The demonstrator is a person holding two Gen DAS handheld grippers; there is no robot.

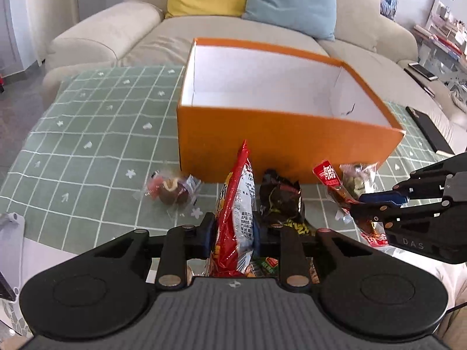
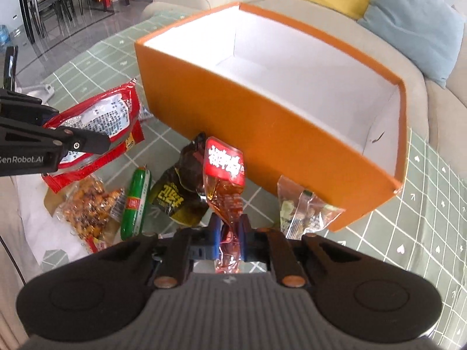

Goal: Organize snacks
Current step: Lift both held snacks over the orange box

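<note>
Currently a crinkled red foil snack bag [image 1: 235, 204] is clamped in the left gripper [image 1: 233, 233], a red-labelled clear sauce pouch [image 2: 226, 189] in the right gripper [image 2: 230, 237]; both should be lifted clear over the open orange cardboard box [image 2: 262, 134] rim before release.

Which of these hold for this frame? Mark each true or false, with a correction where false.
1. The left gripper is shut on a tall red foil snack bag with a white printed panel. True.
2. The open orange cardboard box with a white inside already holds several snacks. False: what shows of its inside is bare; no snack is visible in it.
3. The right gripper is shut on a clear amber snack pouch with a red label. True.
4. The green sausage-shaped stick lies inside the box. False: it lies on the table in front of the box, beside a black and yellow packet.
5. The green checked tablecloth is plain red. False: it is green with white grid lines.
</note>
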